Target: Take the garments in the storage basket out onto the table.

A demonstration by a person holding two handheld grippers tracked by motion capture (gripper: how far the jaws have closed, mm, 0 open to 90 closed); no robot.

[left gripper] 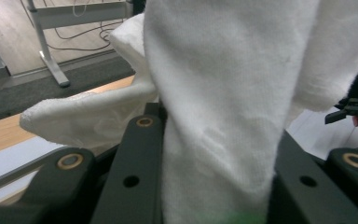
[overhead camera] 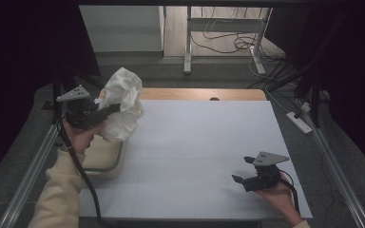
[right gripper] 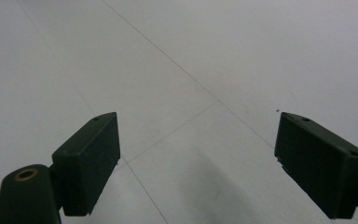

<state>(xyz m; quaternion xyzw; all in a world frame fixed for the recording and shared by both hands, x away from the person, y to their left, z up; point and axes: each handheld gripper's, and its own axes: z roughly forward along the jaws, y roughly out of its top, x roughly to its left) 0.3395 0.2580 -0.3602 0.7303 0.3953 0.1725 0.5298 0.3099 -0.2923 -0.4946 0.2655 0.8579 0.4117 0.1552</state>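
Note:
A crumpled white towel (overhead camera: 122,102) hangs in the air over the table's far left corner, held by my left gripper (overhead camera: 116,107), which is shut on it. In the left gripper view the towel (left gripper: 223,107) is a thick fold squeezed between the two black jaws, and it drapes off to the left. My right gripper (overhead camera: 244,169) rests low over the white table top (overhead camera: 195,142) near the front right, open, with nothing between its jaws. In the right gripper view my right gripper (right gripper: 198,163) has bare white table between its wide-apart jaws.
A pale basket or bin (overhead camera: 103,159) sits at the table's left edge below the towel. Beyond the table's wooden far edge (overhead camera: 204,94) are a desk frame (overhead camera: 188,42) and loose cables (overhead camera: 228,40) on the floor. A power strip (overhead camera: 300,122) lies to the right.

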